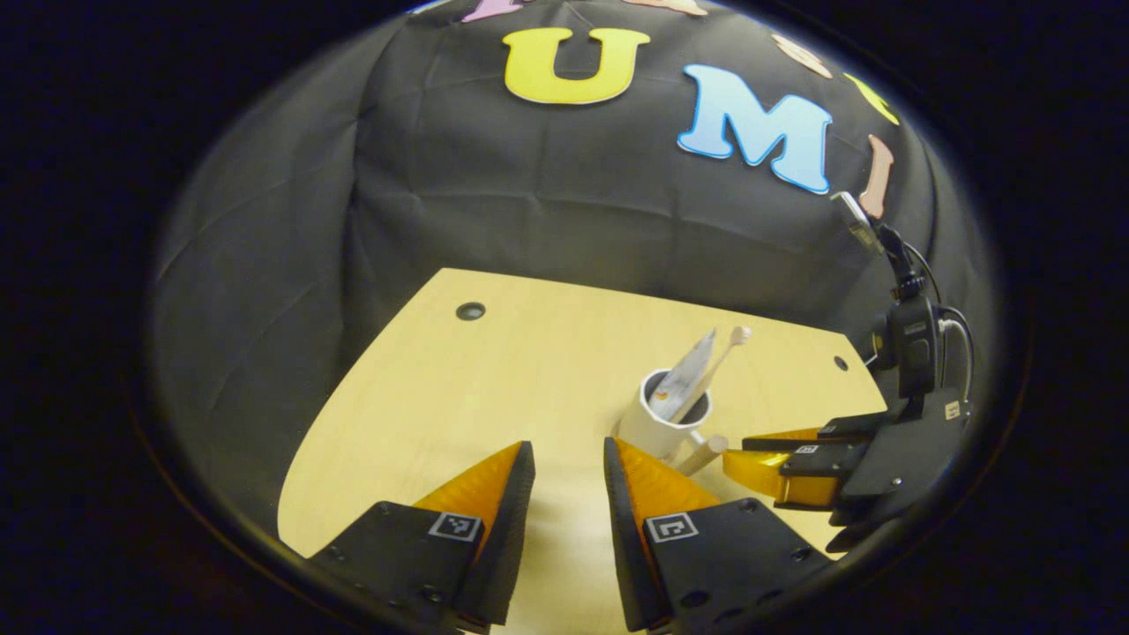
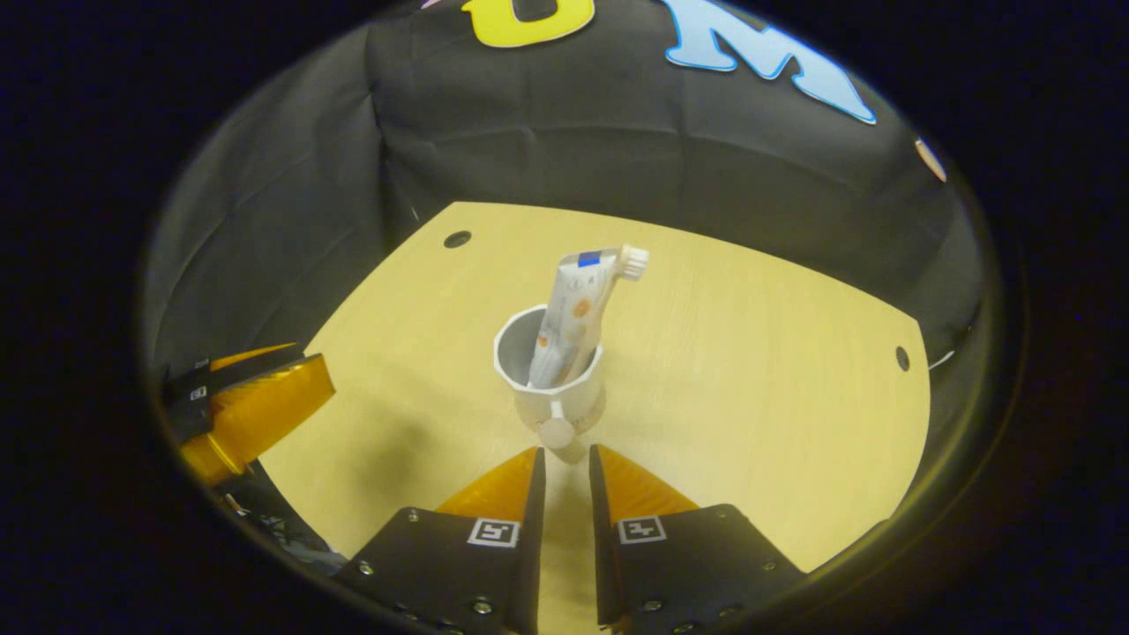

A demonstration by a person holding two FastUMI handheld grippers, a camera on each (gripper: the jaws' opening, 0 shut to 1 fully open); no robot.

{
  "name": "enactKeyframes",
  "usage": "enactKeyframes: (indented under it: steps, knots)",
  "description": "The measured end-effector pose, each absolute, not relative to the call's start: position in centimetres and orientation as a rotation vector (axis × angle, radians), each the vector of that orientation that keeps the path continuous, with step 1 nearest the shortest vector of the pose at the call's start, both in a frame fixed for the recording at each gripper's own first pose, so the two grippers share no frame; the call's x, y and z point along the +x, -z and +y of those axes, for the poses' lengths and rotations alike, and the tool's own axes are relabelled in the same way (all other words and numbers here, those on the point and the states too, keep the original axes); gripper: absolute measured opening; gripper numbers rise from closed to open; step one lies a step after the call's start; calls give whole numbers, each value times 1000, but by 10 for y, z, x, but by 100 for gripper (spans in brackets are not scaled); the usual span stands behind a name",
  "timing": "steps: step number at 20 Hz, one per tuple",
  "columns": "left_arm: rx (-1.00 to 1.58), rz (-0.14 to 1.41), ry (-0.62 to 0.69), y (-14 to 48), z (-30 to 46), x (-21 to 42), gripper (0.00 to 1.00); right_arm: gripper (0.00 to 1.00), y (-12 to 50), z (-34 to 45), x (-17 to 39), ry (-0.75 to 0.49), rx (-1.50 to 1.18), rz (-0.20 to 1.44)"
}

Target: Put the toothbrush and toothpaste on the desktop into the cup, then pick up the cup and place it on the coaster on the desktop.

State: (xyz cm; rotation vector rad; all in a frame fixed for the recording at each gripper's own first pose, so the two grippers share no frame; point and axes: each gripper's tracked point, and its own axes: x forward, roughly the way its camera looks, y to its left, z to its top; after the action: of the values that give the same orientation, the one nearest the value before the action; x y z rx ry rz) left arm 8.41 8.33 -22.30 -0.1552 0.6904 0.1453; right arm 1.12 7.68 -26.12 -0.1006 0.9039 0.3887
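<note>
**Lining up on the cup's handle**

Closing on the cup (image 2: 551, 379), I have the right tool (image 2: 565, 459) just short of its stubby handle (image 2: 557, 432), fingers set narrow with the handle ahead of the gap, not yet pinched. The left tool (image 1: 569, 459) hovers empty, moderately open, near the front of the counter (image 1: 494, 370). The cup stands about mid-counter, toothpaste (image 2: 569, 317) and toothbrush (image 2: 631, 261) already leaning inside it. I see no coaster. I judge the cup light but rigid and smooth, top-heavy with its tall contents; gripping the handle squarely and lifting upright should keep it from swinging or tipping them out.
</note>
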Motion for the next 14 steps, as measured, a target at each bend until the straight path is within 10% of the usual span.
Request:
enactKeyframes:
  steps: [14]
  knots:
    - [-34, 440, -28, 72, 35, 127, 53, 25, 95, 43, 24, -275, 62, 529]
